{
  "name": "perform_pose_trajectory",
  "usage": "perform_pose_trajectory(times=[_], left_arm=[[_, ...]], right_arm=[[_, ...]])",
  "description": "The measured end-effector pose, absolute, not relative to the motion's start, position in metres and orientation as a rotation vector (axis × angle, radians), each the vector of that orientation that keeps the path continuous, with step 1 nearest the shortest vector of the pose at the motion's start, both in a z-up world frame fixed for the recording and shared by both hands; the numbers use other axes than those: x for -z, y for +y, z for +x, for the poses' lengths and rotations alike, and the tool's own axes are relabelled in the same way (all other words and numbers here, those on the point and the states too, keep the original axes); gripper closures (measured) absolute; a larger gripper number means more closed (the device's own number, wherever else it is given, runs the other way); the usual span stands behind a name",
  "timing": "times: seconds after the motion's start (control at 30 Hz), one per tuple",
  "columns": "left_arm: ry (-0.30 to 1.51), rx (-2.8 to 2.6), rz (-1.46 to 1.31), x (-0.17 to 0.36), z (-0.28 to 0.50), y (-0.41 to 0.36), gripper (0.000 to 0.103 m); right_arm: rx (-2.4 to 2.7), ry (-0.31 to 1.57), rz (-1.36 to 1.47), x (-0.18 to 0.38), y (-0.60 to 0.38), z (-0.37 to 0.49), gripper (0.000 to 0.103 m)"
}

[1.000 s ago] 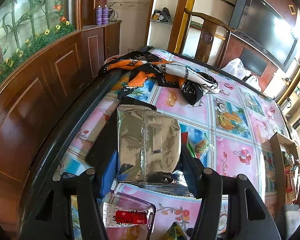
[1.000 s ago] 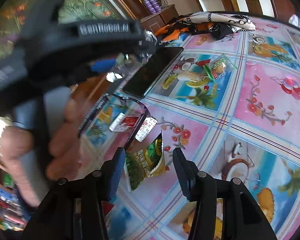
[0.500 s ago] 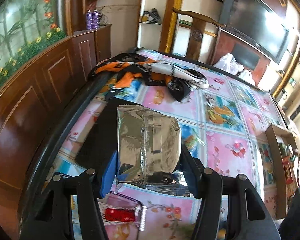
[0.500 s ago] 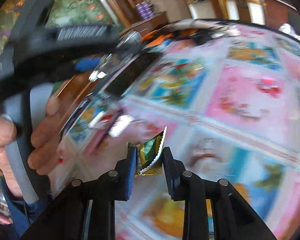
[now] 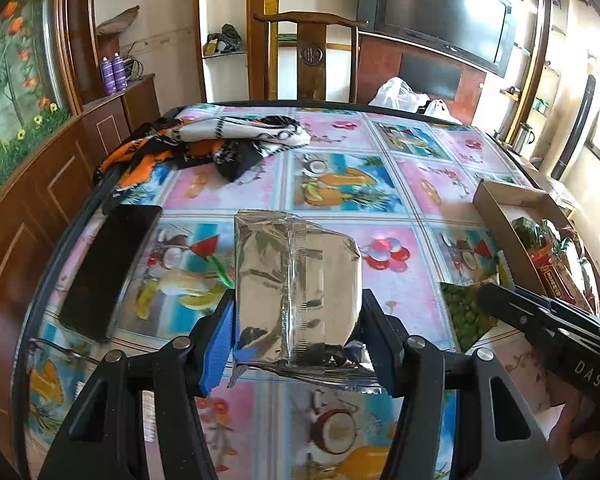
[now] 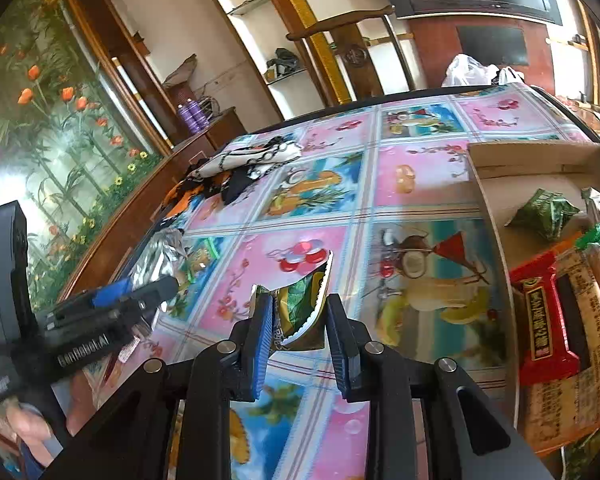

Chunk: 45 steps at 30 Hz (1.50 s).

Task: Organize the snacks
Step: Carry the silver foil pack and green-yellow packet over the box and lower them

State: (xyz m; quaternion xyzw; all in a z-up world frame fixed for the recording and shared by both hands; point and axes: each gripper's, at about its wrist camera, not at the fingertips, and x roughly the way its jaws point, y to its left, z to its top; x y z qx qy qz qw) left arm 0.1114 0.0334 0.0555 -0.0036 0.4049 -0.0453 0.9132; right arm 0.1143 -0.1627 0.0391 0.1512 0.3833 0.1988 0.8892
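My left gripper (image 5: 296, 320) is shut on a silver foil snack pack (image 5: 296, 280) and holds it above the table. It also shows in the right wrist view (image 6: 160, 256) at the left. My right gripper (image 6: 300, 316) is shut on a small green snack packet (image 6: 300, 308), lifted over the table; that packet shows in the left wrist view (image 5: 466, 312) too. A cardboard box (image 6: 484, 200) at the right holds a green packet (image 6: 544, 212), a red-labelled pack (image 6: 544, 336) and other snacks. The box also shows in the left wrist view (image 5: 500, 224).
A table with a fruit-print cloth (image 5: 340, 184) fills both views. A black phone (image 5: 108, 268) lies near its left edge. A bundle of patterned cloth (image 5: 220, 140) lies at the far left corner. A wooden chair (image 5: 312, 56) stands behind the table.
Both grippers have swung right toward the cardboard box. The right gripper closed on the green packet and lifted it. The left still holds the silver pack.
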Motion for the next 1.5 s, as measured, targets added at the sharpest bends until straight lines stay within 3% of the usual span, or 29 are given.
perform_pose_trajectory(times=[1.5], left_arm=[[0.794, 0.204, 0.005, -0.058, 0.09, -0.053, 0.045]], right_arm=[[-0.337, 0.693, 0.43, -0.069, -0.238, 0.106, 0.074]])
